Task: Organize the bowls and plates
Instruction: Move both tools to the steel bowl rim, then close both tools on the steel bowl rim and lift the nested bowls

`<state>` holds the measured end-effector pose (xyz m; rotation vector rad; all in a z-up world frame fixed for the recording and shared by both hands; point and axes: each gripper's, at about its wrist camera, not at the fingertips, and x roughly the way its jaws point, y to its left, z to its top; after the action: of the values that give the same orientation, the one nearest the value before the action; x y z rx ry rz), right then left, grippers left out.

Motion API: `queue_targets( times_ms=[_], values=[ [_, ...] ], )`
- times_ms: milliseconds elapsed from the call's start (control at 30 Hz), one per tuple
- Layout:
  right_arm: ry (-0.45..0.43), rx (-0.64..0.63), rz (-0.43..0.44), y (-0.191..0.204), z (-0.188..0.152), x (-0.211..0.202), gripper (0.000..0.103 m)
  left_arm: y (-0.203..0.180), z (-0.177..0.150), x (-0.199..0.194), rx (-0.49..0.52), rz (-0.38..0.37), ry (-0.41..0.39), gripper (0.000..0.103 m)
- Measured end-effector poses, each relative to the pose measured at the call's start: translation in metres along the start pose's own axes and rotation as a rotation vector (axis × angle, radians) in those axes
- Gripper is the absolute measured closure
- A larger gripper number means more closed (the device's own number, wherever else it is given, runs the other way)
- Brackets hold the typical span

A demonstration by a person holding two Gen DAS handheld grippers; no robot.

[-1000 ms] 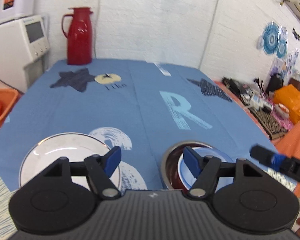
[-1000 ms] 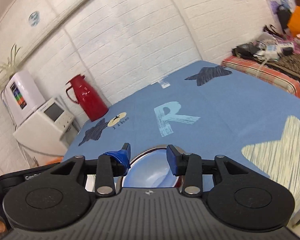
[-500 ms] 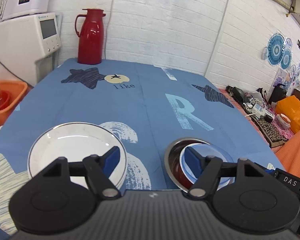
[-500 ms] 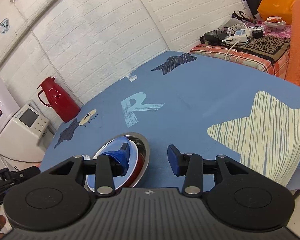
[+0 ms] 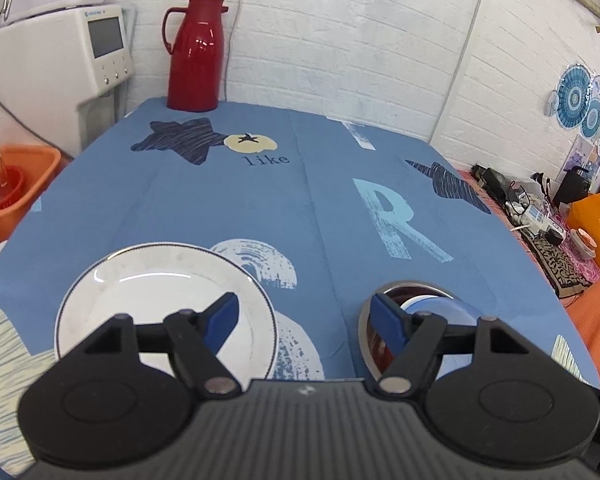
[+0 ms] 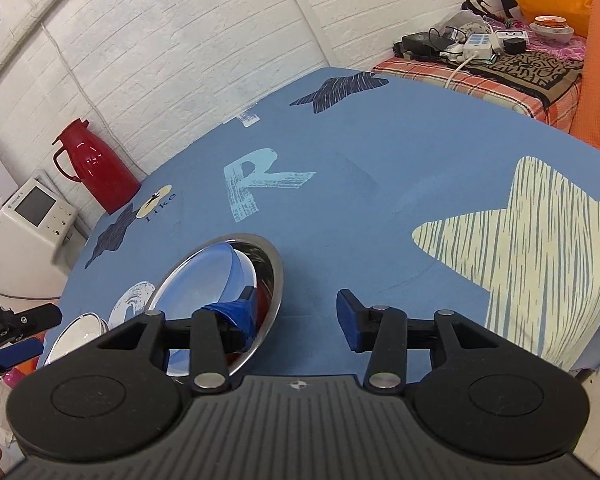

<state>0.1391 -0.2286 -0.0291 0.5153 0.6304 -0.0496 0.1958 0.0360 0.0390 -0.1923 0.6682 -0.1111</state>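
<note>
Here we hold both hand-held grippers, left (image 5: 302,320) and right (image 6: 296,314), open and empty. The blue bowl (image 6: 216,276) sits nested in the steel bowl (image 6: 270,264), apparently to save room; the white plate (image 5: 156,296) lies apart.

I see a table under a blue printed cloth (image 5: 260,208). With the printed letter R (image 5: 396,220) as reference: red thermos (image 5: 194,56) far-left, white plate (image 5: 168,300) near-left, steel bowl (image 6: 274,276) directly nearer.

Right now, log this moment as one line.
left hand-held gripper: open, empty | right hand-held gripper: open, empty | blue bowl: nested in steel bowl | white plate: separate on tablecloth
</note>
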Motion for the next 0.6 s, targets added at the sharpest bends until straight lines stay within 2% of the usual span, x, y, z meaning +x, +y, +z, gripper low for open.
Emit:
queue_targets(
  times_ms=[167,300,433,600],
  values=[
    [0.010,0.020,0.015,-0.005,-0.002,0.001,0.074,-0.003,0.011,0.027,0.079,-0.006,0.096,0.030],
    [0.037,0.018,0.011,-0.011,0.000,0.003,0.073,-0.008,0.028,0.055,0.170,-0.062,0.205,0.030],
    [0.049,0.034,0.025,-0.015,0.003,0.007,0.071,-0.016,0.034,0.081,0.260,-0.049,0.289,0.030],
    [0.065,0.010,0.026,-0.007,0.005,0.014,0.071,-0.016,0.034,0.095,0.268,-0.064,0.317,0.030]
  ],
)
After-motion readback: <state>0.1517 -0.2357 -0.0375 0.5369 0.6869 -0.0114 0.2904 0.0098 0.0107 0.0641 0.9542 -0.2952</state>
